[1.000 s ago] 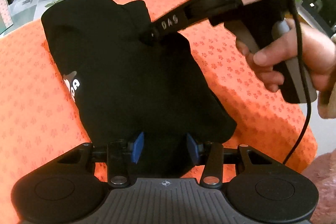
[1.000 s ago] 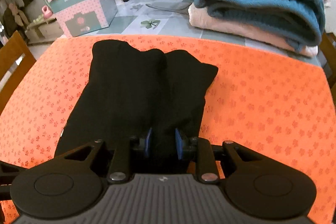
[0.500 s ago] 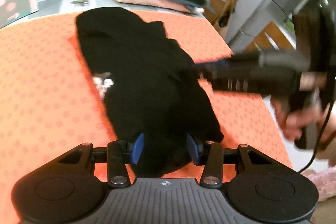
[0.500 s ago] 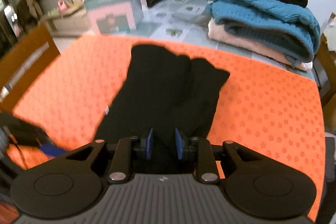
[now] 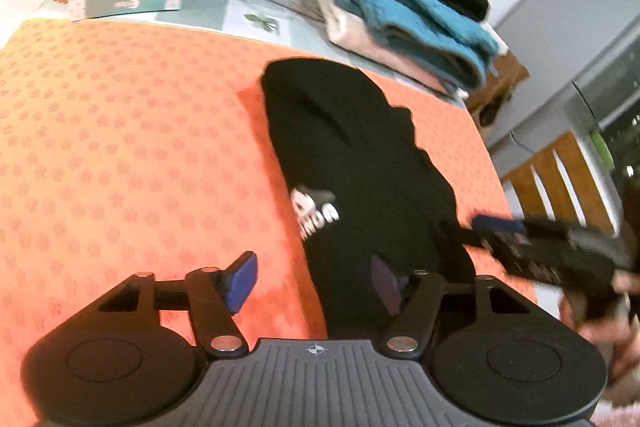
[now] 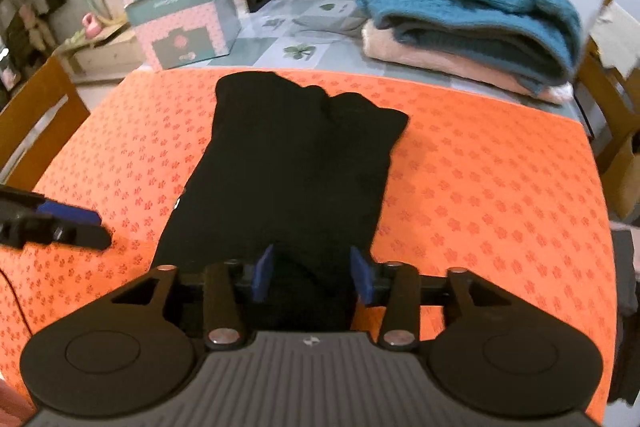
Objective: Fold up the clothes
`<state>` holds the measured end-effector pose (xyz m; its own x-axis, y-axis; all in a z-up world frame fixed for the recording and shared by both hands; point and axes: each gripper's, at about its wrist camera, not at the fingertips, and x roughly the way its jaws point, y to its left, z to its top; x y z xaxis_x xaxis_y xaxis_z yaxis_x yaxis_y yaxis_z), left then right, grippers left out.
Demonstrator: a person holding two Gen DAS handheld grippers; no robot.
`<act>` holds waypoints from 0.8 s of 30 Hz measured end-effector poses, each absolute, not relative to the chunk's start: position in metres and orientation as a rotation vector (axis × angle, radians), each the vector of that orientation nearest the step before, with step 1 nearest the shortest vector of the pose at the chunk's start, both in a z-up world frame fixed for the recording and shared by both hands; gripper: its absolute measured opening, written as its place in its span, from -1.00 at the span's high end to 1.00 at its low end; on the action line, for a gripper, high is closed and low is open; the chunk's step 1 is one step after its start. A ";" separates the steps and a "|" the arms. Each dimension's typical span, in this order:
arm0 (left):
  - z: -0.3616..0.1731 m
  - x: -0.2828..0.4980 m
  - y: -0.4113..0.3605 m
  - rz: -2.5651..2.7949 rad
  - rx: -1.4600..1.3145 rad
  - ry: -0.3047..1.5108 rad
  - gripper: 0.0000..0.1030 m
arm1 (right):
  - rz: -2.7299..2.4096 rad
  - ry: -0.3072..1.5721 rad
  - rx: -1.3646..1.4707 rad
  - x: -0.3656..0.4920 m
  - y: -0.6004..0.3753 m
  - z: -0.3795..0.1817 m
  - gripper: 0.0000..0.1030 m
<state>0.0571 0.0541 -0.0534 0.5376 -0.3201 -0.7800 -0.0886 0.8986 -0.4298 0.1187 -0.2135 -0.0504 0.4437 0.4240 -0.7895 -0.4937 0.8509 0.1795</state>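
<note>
Orange surface (image 6: 480, 187): black garment (image 6: 296, 163) lies folded lengthwise mid-cloth. Left claw (image 5: 316, 283) and right claw (image 6: 312, 275) both opening, near hem between pads, unpinched. Clear fully before next fold.

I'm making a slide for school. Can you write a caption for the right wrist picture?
Right claw opening over a folded black fabric garment on the orange flower-patterned tablecloth.

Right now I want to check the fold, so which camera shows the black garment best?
The right wrist view: the black garment lies centred and sharp on the orange cloth, both far corners visible. The left wrist view shows it slanted and blurred, but reveals a white print on its edge.
</note>
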 end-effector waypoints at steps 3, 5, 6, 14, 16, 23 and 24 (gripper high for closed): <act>-0.056 0.074 0.064 -0.128 -0.486 0.994 -0.41 | 0.563 0.990 -0.025 0.108 -0.225 -0.054 -0.51; -0.058 0.087 0.068 -0.130 -0.494 0.988 -0.43 | 0.555 1.020 0.000 0.099 -0.230 -0.059 -0.62; -0.059 0.094 0.070 -0.131 -0.497 0.984 -0.43 | 0.551 1.037 0.013 0.095 -0.233 -0.063 -0.65; -0.067 0.155 0.073 -0.173 -0.435 0.974 -0.46 | 0.504 1.131 0.093 0.079 -0.241 -0.092 -0.67; -0.072 0.171 0.071 -0.188 -0.412 0.977 -0.47 | 0.489 1.143 0.100 0.076 -0.240 -0.097 -0.67; -0.094 0.222 0.066 -0.224 -0.387 0.992 -0.49 | 0.476 1.164 0.090 0.065 -0.232 -0.103 -0.69; -0.097 0.229 0.066 -0.228 -0.394 0.996 -0.49 | 0.475 1.162 0.087 0.065 -0.232 -0.102 -0.69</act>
